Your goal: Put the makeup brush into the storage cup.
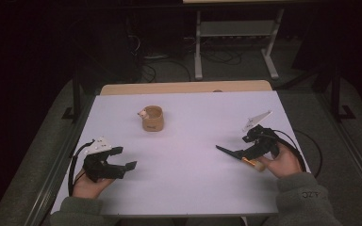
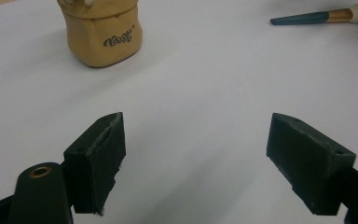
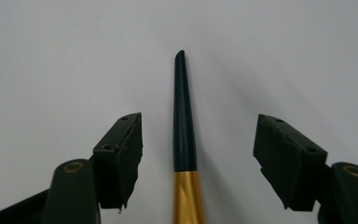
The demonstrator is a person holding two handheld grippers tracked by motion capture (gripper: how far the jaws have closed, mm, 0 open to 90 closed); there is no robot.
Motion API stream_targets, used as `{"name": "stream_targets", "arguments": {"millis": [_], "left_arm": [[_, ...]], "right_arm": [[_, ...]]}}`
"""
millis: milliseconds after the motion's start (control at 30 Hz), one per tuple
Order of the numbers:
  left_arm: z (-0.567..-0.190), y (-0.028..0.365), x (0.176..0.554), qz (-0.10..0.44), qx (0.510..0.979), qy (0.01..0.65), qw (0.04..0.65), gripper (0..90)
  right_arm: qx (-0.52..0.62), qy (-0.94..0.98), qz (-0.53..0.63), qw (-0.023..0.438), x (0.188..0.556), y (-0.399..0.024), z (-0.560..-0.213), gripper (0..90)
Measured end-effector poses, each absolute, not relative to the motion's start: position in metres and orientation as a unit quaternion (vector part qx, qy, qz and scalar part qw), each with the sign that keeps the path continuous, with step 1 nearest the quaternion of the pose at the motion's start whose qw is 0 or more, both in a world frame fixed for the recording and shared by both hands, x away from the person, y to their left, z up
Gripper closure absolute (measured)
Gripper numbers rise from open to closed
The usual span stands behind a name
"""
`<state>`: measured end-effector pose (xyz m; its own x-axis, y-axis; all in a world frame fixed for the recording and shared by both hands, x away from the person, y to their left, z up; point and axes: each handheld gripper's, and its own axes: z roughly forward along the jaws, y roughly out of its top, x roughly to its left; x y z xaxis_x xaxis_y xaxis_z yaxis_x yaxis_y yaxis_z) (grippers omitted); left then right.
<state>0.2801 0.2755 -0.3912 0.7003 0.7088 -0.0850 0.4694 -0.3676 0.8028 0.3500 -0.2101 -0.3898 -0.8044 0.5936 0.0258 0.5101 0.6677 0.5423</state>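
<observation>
Right gripper (image 3: 198,158) straddles the brush (image 3: 184,135), jaws apart, no contact yet. Light, stiff, slick handle, likely to roll. Best clamped at the gold band between the jaws.

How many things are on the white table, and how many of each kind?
Cups: 1, the tan cup with writing on its side.
Brushes: 1, the brush with a dark handle, gold band and pale tip, lying flat between the open jaws of the right claw.
Total: 2 things on the table.
</observation>
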Motion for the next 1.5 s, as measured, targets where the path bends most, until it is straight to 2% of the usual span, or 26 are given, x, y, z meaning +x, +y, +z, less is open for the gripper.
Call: {"name": "stream_targets", "arguments": {"millis": [633,1167,1300,1500], "left_arm": [[-0.392,0.273,0.28,0.135,0.815,0.362,0.431,19.5],[-0.393,0.273,0.281,0.134,0.82,0.359,0.426,19.7],[-0.392,0.272,0.28,0.134,0.821,0.357,0.426,19.8],[-0.393,0.273,0.281,0.133,0.82,0.359,0.427,19.8]], "right_arm": [[0.287,0.935,0.205,0.046,0.346,-0.216,-0.422,50.8],[0.271,0.942,0.192,0.045,0.349,-0.213,-0.427,63.2],[0.274,0.941,0.196,0.037,0.353,-0.216,-0.427,70.2],[0.274,0.941,0.198,0.031,0.355,-0.217,-0.427,71.0]]}}
